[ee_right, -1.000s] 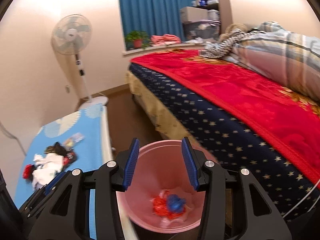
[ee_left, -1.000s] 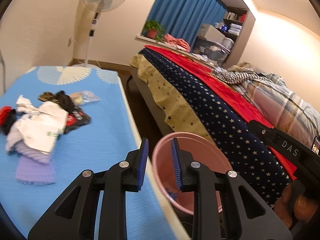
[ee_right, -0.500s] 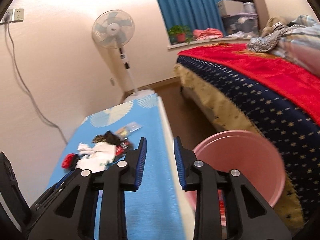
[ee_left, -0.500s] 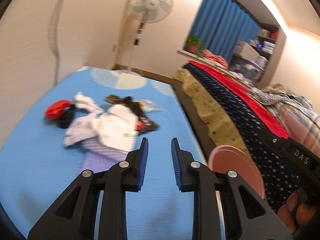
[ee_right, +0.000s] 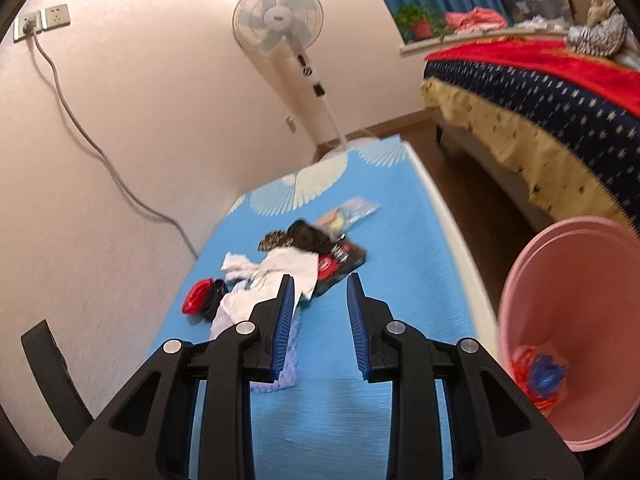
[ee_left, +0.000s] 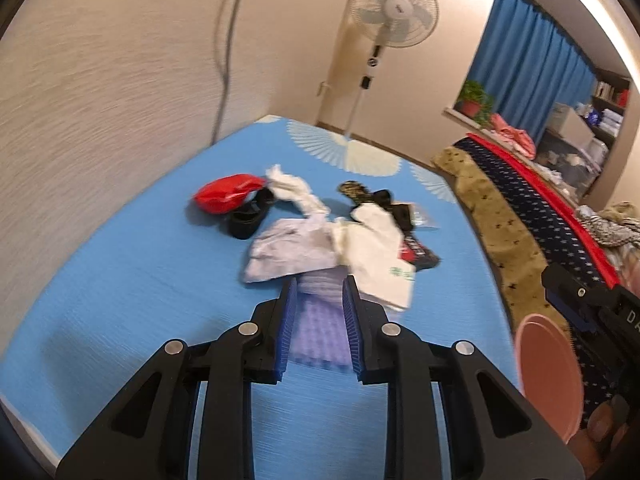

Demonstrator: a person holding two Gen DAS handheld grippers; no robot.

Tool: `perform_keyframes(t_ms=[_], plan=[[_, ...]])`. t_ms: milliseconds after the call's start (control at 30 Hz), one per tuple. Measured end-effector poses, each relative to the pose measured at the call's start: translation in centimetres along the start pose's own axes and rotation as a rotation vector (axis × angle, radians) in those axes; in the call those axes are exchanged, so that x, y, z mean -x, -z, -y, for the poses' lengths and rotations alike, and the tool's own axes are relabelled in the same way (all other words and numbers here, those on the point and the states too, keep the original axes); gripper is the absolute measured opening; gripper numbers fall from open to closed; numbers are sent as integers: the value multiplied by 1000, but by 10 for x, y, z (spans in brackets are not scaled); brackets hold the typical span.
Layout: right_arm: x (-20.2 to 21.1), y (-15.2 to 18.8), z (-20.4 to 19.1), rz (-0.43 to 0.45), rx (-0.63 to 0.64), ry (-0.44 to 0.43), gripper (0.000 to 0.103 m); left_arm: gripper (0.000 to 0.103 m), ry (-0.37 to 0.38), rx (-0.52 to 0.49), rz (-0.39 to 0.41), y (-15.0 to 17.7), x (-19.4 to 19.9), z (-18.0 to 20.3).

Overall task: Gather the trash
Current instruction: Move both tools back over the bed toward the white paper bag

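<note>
At mid-frame on the blue worktop [ee_left: 120, 280] lies the trash [ee_left: 328, 240]: white paper, a red wrapper, black packets and a lilac sheet; a green mark on the paper is too blurred to read. Left tongs [ee_left: 317, 322] and right tongs [ee_right: 320, 320] both stand slightly apart, empty. Only the right view looks into the pink bin [ee_right: 576, 320], lower right, holding red-and-blue scraps [ee_right: 538, 376].
</note>
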State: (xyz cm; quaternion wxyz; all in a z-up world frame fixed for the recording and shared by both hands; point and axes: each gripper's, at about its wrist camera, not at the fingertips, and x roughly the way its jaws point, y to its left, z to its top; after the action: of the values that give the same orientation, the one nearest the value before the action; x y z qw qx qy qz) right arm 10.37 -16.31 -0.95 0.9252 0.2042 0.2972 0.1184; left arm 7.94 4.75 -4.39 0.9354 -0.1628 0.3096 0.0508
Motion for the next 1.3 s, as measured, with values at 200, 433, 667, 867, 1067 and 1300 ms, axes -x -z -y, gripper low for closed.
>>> perform_keyframes(t_ms=[200,433,667,867,1067,1300], plan=[[-30,9,-3,-61,-31,-54,30,36,-66,1,-41,1,-21,-12],[-61,15,0,-126,-79,-91,32,48,-141,1,-114,-1,-47,-22],[-89,20,-1,-185,-112,-125,33,51,-183,-34,-144,-7,-65,-23],[-108,25,-2,-226,-133,-145,33,51,-168,-38,-161,-11,-75,-22],[-119,28,-5,-244,-135,-158,33,51,-159,-50,-155,-16,-81,-19],[-118,25,-17,-230,-87,-165,15,23,-134,-25,-155,-17,-83,-21]])
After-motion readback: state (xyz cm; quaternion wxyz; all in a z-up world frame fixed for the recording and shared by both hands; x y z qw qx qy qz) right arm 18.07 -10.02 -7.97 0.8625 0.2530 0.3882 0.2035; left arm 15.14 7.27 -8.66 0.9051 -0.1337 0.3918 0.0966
